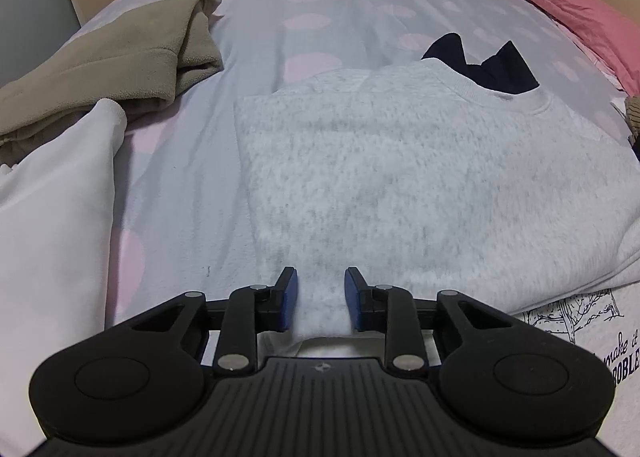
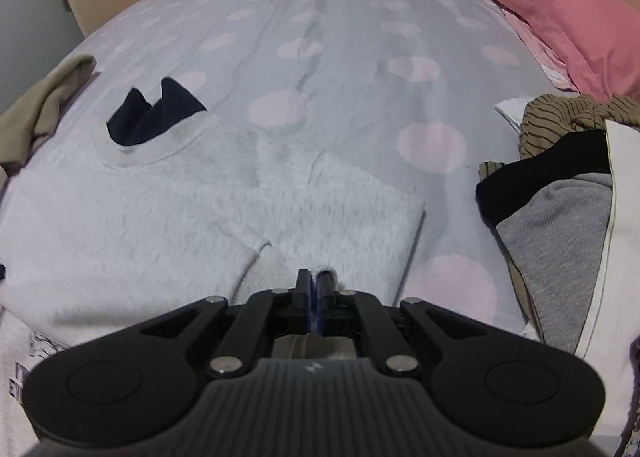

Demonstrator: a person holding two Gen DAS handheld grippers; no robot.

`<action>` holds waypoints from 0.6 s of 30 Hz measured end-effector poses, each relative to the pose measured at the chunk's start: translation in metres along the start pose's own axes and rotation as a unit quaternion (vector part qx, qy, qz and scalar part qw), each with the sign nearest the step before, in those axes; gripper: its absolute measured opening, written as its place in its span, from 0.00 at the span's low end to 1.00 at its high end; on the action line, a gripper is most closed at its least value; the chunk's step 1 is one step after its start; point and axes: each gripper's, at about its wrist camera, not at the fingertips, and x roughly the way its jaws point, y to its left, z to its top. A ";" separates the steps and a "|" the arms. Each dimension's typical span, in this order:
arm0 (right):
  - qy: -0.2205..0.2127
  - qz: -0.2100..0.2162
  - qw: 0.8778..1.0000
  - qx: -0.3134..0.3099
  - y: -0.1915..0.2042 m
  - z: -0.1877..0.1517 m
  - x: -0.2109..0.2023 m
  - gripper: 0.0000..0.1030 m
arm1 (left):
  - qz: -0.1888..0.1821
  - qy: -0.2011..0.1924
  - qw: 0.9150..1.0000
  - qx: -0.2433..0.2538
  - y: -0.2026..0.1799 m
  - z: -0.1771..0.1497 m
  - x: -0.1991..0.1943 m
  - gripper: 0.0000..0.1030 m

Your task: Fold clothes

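Note:
A light grey sweatshirt (image 1: 400,177) lies folded on the dotted bedcover (image 1: 320,17), sleeves turned in. A dark navy garment (image 1: 492,65) pokes out past its collar. My left gripper (image 1: 320,297) stands at the sweatshirt's near edge, its blue pads partly apart with a fold of grey fabric filling the gap between them. In the right wrist view the sweatshirt (image 2: 140,217) spreads left of centre, with the navy piece (image 2: 156,113) at its neck. My right gripper (image 2: 314,289) is shut at the folded sleeve's near edge; grey fuzz shows at one fingertip, and I cannot tell if cloth is pinched.
A white printed T-shirt (image 1: 580,321) lies under the sweatshirt's near side. An olive fleece (image 1: 120,53) and a white garment (image 1: 52,217) lie to the left. A heap of striped, black and grey clothes (image 2: 560,177) sits to the right, with a pink pillow (image 2: 560,17) beyond.

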 end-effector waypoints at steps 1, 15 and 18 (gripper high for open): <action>0.000 0.001 1.000 0.005 -0.002 0.000 -0.001 0.05 | 0.001 -0.002 1.000 -0.001 0.001 -0.001 -0.002 0.24; 0.024 0.064 0.997 0.035 -0.002 -0.020 -0.025 0.17 | 0.014 -0.018 1.000 -0.016 0.008 -0.004 -0.029 0.24; 0.047 0.073 0.994 0.070 -0.016 -0.028 -0.012 0.17 | 0.019 -0.016 0.999 -0.022 0.013 -0.008 -0.035 0.29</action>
